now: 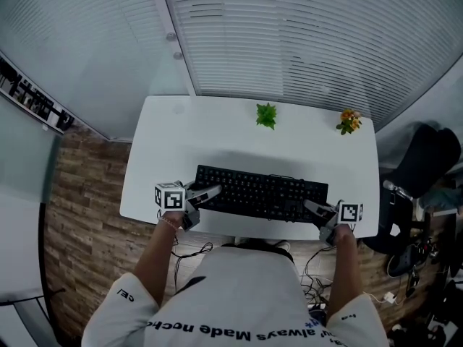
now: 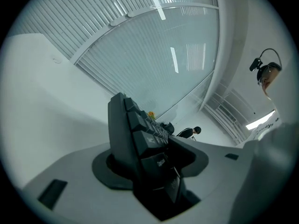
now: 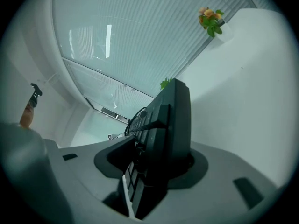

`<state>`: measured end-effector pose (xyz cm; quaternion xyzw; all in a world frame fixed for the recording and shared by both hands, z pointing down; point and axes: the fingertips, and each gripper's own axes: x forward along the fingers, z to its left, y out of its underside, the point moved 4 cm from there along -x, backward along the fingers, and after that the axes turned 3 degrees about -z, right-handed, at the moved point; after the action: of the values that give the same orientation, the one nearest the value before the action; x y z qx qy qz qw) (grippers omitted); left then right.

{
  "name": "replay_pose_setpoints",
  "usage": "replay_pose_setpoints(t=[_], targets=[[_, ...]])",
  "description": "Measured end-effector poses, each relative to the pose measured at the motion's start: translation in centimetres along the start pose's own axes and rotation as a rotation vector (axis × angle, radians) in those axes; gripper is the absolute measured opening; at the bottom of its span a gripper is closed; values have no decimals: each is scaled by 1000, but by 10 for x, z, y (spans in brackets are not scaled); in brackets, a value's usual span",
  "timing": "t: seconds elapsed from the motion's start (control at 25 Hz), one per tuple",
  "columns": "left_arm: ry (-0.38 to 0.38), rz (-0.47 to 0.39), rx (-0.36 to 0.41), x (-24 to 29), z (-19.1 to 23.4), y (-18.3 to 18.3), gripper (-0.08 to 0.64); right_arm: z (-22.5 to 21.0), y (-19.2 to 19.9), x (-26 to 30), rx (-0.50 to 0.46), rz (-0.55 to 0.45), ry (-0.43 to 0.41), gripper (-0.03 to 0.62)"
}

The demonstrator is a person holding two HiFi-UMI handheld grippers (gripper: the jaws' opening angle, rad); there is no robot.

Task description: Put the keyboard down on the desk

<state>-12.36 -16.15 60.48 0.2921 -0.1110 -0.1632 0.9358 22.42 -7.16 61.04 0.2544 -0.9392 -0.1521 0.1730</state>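
A black keyboard (image 1: 260,192) stretches across the white desk (image 1: 217,136) near its front edge and appears to rest flat on it. My left gripper (image 1: 210,194) is at its left end. In the left gripper view the keyboard's end (image 2: 135,129) stands between the jaws of the left gripper (image 2: 150,168), whose pads lie against it. My right gripper (image 1: 312,208) is at the right end. In the right gripper view the keyboard (image 3: 173,120) sits between the jaws of the right gripper (image 3: 154,168), which stand slightly apart from it.
A small green plant (image 1: 266,115) and an orange-flowered plant (image 1: 349,121) stand at the desk's far edge, below the window blinds. A dark chair with a bag (image 1: 427,157) is to the right of the desk. Cables (image 1: 318,280) lie on the floor beneath.
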Motion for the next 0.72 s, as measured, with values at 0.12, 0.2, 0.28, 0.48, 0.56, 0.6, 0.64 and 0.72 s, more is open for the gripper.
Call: replay_pose_setpoints(t=[0.12, 0.2, 0.28, 0.48, 0.56, 0.6, 0.64, 0.72], targets=[[-40, 10, -9, 3, 18, 7, 259, -19, 2, 5, 27, 17, 35, 233], [-62, 18, -24, 5, 30, 13, 263, -28, 2, 10, 36, 27, 53, 241], [-87, 29, -34, 6, 37, 18, 267, -33, 2, 18, 34, 34, 30, 249], [-141, 49, -49, 15, 57, 29, 273, -77, 8, 15, 112, 53, 237, 276], [-170, 65, -63, 18, 65, 33, 280, -87, 8, 19, 120, 60, 278, 288], [-184, 69, -68, 19, 69, 36, 285, -91, 7, 20, 121, 62, 295, 295], [-198, 71, -69, 19, 72, 38, 288, -95, 7, 21, 120, 65, 315, 300], [-225, 76, -62, 20, 78, 42, 299, -103, 8, 22, 109, 72, 366, 318]])
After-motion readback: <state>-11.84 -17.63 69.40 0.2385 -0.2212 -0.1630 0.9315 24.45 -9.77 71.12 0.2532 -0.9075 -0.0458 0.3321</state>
